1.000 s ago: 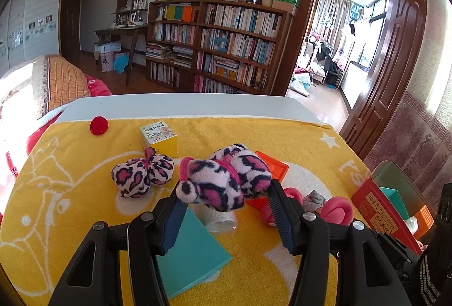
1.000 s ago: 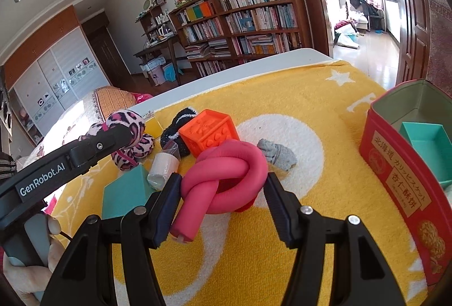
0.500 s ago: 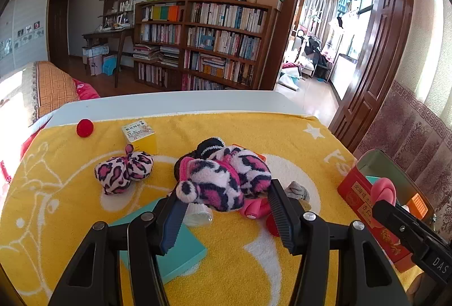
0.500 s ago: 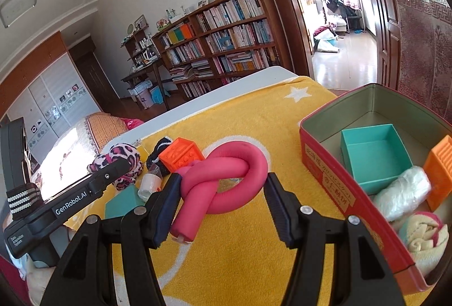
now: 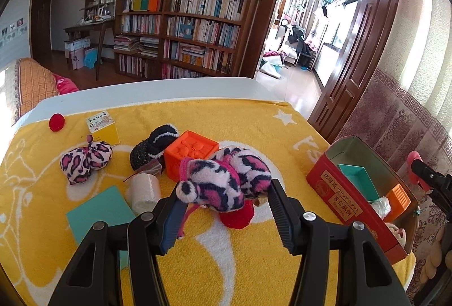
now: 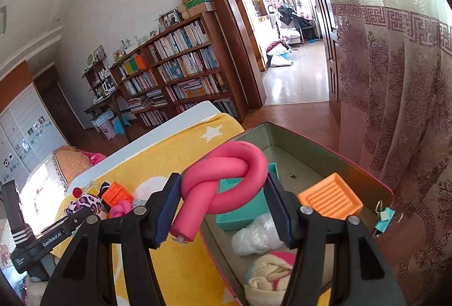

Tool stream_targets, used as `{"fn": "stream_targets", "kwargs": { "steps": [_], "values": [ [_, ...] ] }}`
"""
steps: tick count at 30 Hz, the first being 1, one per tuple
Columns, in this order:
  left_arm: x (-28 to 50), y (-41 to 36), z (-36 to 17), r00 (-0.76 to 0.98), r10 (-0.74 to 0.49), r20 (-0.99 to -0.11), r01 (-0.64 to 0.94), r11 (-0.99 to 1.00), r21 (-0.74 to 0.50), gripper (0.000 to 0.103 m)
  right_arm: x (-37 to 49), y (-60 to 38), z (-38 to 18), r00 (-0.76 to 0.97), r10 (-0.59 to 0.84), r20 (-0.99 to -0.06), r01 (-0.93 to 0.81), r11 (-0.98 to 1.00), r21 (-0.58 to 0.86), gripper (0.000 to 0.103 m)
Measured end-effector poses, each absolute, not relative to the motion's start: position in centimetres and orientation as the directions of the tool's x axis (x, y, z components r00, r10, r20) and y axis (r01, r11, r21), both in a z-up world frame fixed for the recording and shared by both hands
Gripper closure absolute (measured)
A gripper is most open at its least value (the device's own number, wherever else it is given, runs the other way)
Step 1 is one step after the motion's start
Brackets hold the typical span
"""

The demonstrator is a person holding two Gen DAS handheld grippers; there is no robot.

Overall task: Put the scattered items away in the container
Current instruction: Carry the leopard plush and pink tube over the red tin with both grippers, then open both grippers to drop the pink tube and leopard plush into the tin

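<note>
Two leopard-print plush bundles: one pinched in the left gripper, one on the yellow towel. The right gripper clamps one pink knotted tube above the red tin. Bookshelf behind.

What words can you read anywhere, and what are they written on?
"GenRobot.AI": on the left gripper, seen from the right wrist.
"北海道" and "杏仁酥餅": on the red tin; its middle line is too blurred.
Yellow box label: too small.
Book spines: too small.

Both grippers' jaws clamped.
</note>
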State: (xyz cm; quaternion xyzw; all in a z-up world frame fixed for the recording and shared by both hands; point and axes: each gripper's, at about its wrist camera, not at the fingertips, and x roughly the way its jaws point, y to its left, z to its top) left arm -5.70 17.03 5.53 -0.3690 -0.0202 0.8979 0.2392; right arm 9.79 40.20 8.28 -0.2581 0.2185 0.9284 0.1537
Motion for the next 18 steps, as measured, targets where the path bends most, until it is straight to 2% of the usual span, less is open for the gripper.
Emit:
{"fn": "stream_targets", "kwargs": {
  "steps": [6, 11, 18],
  "values": [
    [-5.3, 18.9, 6.0, -0.602, 0.455, -0.656, -0.437, -0.876, -0.206, 0.044, 8.7, 42.3, 8.5, -0.813, 0.151, -0.562, -0.391, -0.857, 0.336, 0.039],
    [-5.3, 20.3, 6.1, -0.587, 0.464, -0.663, -0.452, -0.868, -0.208, 0.044, 6.2, 42.7, 7.3, -0.784, 0.075, -0.617, -0.357, -0.867, 0.348, 0.038],
    [-5.1, 23.0, 6.8, -0.566, 0.489, -0.663, -0.493, -0.846, -0.203, 0.044, 8.0, 44.0, 6.6, -0.819, 0.056, -0.571, -0.351, -0.836, 0.422, 0.031]
  ]
}}
